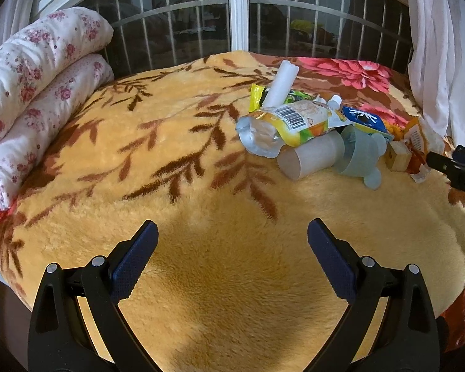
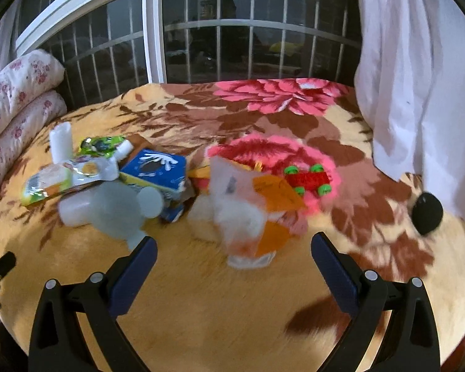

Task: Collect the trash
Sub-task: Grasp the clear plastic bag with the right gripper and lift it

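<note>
Nearest to each camera, both tools are spread wide and grasp nothing. The left gripper hangs over a bare part of the yellow leaf-pattern blanket, well apart from the trash. The right gripper has its fingers on both sides of a blurred white and orange wrapper that lies just ahead; whether it touches the fingers cannot be told.

A little farther, the trash is heaped on the blanket. A cardboard tube lies on its side, touching a pale blue plastic cup that is tipped over. A yellow drink pouch with a barcode rests on top of both. A blue milk carton lies behind the cup, and a white roll leans up out of the heap, with a green wrapper beside it.

To the right of the heap stands a small red toy car with green wheels, and farther right a black round object near the white curtain. At the far left lie two flowered rolled quilts, and behind everything is the barred window.
</note>
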Demonstrator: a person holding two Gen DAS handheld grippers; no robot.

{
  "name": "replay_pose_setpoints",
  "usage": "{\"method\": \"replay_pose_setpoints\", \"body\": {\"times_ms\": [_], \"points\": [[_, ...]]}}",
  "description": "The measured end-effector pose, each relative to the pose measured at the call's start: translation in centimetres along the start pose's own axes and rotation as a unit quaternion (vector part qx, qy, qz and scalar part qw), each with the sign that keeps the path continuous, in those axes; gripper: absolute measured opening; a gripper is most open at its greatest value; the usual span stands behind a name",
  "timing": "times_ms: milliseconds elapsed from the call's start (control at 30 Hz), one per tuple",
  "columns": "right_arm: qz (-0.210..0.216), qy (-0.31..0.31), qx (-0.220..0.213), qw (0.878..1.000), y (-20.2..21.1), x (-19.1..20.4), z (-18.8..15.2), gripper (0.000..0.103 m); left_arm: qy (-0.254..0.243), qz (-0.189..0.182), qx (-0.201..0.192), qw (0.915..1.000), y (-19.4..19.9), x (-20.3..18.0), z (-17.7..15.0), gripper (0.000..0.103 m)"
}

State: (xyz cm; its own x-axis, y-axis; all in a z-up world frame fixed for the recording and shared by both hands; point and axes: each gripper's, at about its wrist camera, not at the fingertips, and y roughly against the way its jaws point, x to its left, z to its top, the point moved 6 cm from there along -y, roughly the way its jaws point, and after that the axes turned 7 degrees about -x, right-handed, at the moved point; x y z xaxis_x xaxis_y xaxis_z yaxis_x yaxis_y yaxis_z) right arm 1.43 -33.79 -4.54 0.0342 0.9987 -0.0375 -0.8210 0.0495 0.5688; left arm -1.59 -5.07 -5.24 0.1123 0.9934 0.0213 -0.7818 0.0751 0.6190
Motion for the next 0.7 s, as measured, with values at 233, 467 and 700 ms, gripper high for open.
{"method": "replay_pose_setpoints", "body": {"times_ms": [233,467,700], "points": [[0.02,0.0,0.034,0.999,-3.6,-1.0,0.6,0.098,0.01,-0.007,0.006,0.9999,-0.7,0.5,0.0,0.095],[0.017,-0.06,0.06,0.996,-5.4,-3.3,0.4,0.074,0.018,-0.011,0.011,0.9997,-1.0,1.0,-0.1,0.095],[0.009,-0.073,0.04,0.996,-3.5,-3.6,0.7,0.024,0.009,-0.027,0.011,0.9995,-0.3,0.4,-0.4,0.095]]}}
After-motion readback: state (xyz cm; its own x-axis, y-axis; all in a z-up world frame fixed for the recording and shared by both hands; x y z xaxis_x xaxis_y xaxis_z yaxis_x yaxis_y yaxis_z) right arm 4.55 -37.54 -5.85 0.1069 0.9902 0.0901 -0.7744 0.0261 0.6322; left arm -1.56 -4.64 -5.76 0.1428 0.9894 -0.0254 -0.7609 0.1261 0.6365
